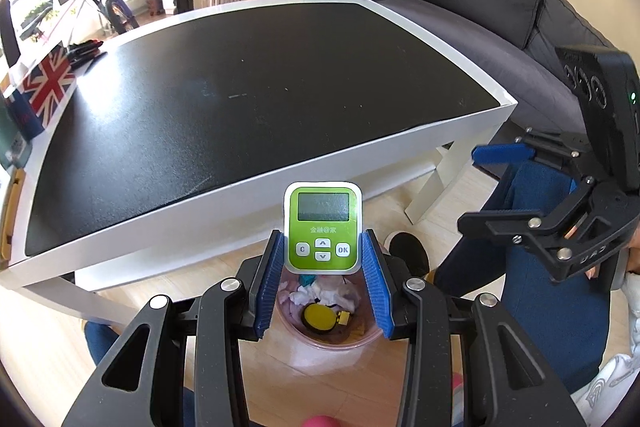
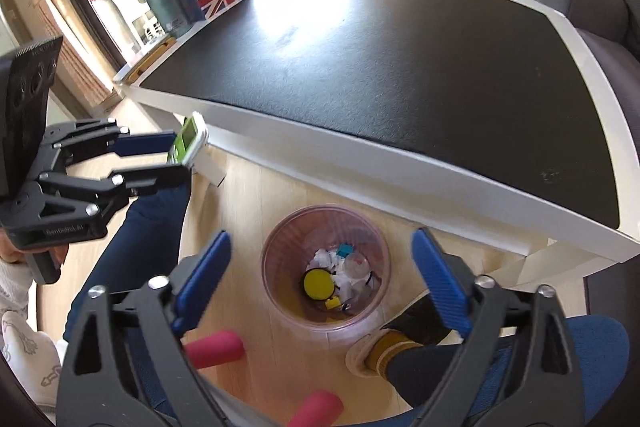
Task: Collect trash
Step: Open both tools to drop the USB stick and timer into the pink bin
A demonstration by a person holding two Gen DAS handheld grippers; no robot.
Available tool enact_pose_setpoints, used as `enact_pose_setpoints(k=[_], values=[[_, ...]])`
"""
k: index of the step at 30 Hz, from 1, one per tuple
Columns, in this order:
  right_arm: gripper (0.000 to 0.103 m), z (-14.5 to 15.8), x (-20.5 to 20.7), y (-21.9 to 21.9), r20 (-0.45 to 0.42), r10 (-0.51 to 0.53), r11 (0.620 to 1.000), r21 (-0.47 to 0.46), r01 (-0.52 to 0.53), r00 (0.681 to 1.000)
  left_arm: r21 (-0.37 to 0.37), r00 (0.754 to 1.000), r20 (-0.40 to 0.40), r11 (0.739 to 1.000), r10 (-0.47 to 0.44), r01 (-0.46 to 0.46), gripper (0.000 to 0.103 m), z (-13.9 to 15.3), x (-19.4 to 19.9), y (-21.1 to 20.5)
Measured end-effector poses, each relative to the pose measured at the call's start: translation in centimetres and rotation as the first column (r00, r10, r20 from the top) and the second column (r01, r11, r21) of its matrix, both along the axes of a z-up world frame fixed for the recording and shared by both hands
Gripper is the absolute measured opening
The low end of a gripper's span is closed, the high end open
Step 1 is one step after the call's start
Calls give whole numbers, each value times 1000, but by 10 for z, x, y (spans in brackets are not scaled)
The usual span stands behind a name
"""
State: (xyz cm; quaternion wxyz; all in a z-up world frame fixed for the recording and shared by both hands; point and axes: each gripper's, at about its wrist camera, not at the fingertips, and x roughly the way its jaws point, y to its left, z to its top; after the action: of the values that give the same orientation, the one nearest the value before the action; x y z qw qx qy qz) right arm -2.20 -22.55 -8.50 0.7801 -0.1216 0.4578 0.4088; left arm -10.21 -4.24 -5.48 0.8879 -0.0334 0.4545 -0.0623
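1. the left gripper [image 1: 323,247] is clamping its jaws on the lower sides of a small green device [image 1: 322,227], which is sitting upright between the blue pads with its screen end sticking out past the tips.
2. directly beyond and below those jaws, the pink trash bin [image 1: 362,341] is standing on the floor, already holding crumpled paper and a yellow disc [image 1: 319,317].
3. the right gripper [image 2: 320,281] is hovering with its jaws spread wide and holding nothing; the bin [image 2: 276,247] is showing between them.
4. the device looks like a light, rigid plastic shell with smooth, rounded edges, so it is probably a bit slippery; the ribbed pads on its flat side edges seem the sensible hold.
5. the table [image 1: 472,131] is lying ahead of the left jaws, above the bin.
6. judging from this, releasing over the bin is the remaining step.
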Motion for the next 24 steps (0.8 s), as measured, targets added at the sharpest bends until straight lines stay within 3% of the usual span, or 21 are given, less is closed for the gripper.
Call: enact_pose_setpoints(k=[6, 24], values=[[99, 4, 5, -5, 0, -34, 999, 2, 34, 999, -10, 1000, -8, 1000, -18, 18, 39, -3, 1, -5], [100, 16, 11, -29, 20, -103, 994, 43, 102, 994, -29, 998, -16, 998, -59, 58, 42, -7, 12, -15]])
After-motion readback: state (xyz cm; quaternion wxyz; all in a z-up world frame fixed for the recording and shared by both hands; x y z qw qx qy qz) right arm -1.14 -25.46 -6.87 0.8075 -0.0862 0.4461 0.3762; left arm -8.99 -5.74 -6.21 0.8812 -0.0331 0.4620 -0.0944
